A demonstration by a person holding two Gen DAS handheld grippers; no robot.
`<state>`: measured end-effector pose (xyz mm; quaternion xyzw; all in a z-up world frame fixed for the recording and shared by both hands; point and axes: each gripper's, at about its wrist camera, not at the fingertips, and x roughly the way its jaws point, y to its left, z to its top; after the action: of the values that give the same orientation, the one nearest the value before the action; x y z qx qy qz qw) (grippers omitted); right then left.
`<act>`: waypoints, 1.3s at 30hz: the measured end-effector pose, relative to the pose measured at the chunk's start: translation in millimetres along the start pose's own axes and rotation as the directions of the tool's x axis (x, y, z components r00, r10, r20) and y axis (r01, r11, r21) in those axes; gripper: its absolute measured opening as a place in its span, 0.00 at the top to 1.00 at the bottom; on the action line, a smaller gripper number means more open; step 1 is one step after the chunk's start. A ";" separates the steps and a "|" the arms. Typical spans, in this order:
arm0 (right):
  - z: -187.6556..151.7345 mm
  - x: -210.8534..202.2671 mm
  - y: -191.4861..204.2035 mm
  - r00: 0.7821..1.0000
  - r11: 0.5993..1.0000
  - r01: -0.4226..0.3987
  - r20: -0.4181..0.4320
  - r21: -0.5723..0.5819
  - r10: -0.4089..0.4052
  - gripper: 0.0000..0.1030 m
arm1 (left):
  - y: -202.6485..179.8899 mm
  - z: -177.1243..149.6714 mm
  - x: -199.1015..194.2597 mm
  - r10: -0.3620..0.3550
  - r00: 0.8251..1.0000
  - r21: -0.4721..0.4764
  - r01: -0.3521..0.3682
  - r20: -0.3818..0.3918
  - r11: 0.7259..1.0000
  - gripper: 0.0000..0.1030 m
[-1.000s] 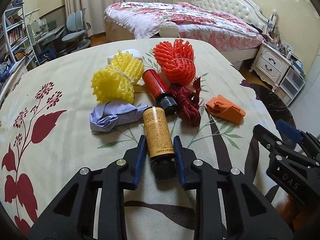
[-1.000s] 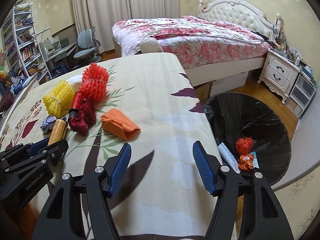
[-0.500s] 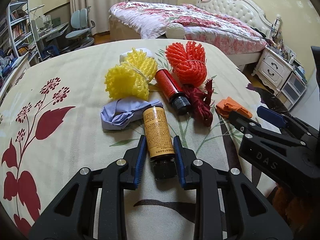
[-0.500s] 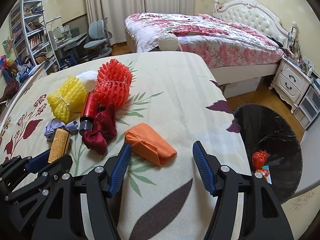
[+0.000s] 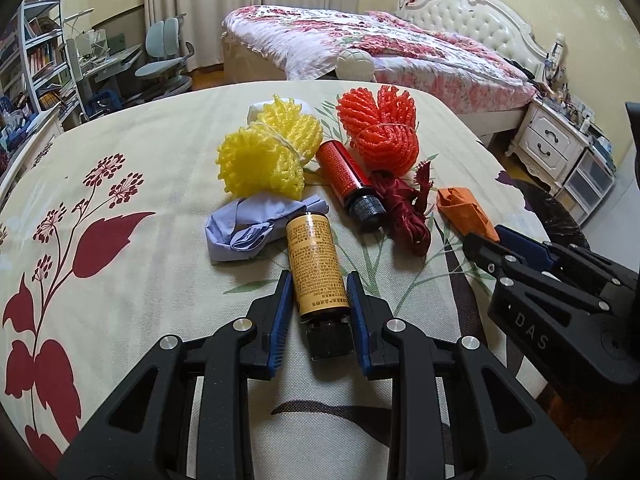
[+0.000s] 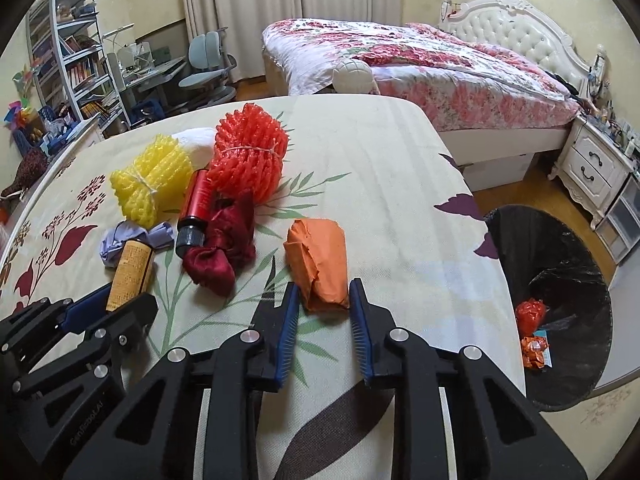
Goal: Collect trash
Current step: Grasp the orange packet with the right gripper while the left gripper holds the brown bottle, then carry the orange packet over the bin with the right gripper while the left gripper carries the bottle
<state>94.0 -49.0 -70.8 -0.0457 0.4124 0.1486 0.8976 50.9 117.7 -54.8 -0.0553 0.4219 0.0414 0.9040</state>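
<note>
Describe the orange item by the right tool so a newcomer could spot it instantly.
On the floral tablecloth, look right of the trash cluster. The orange crumpled wrapper lies alone between the fingers of the right tool. It is the only flat, folded orange piece; the orange-red foam net is ribbed and tied.

Behind your desk (image 6: 380, 168) you see a floral bed (image 6: 420, 60), curtains (image 6: 256, 4), bookshelf (image 6: 68, 60), nightstand (image 6: 592, 164), wooden floor (image 6: 516, 196).

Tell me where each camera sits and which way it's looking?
Left wrist: on the left gripper, facing along its fingers at the yellow bottle between them; the right gripper shows at right.
Right wrist: on the right gripper, facing the orange wad; the left gripper shows at lower left.
Both show the bed and trash pile.
</note>
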 end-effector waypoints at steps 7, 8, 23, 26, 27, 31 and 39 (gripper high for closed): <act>-11.6 -10.6 -9.2 1.000 0.999 0.004 0.005 0.032 -0.004 0.76 | 0.4 -1.3 -3.9 -0.004 1.000 0.001 0.004 0.009 1.000 0.74; -13.4 -12.3 -10.3 1.000 0.999 0.006 0.006 0.034 -0.006 0.76 | -0.5 -1.8 -4.7 -0.003 1.000 0.002 0.003 0.012 1.000 0.74; -30.2 -32.7 -23.8 1.000 0.998 0.008 0.017 0.065 -0.010 0.76 | -10.8 -6.9 -15.5 -0.018 1.000 0.020 0.017 0.022 1.000 0.74; -35.2 -29.9 -25.6 1.000 0.997 0.013 0.007 0.073 -0.013 0.76 | -12.0 -8.6 -14.9 -0.015 1.000 0.022 0.015 0.018 1.000 0.74; -36.6 -27.8 -26.4 1.000 0.997 0.010 -0.003 0.073 -0.010 0.75 | -11.8 -9.2 -14.4 -0.013 1.000 0.023 0.013 0.017 1.000 0.74; -34.2 -27.0 -25.7 1.000 0.997 0.011 0.001 0.071 -0.011 0.59 | -12.1 -9.0 -12.7 -0.010 1.000 0.022 0.009 0.012 1.000 0.74; -25.7 -19.5 -19.9 1.000 0.999 0.031 0.001 0.045 -0.031 0.66 | -12.6 -9.1 -11.2 -0.011 1.000 0.022 0.011 0.009 1.000 0.74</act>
<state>69.3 -77.6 -73.7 -0.0318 0.4140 0.1255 0.9010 38.4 103.6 -51.1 -0.0474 0.4179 0.0322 0.9067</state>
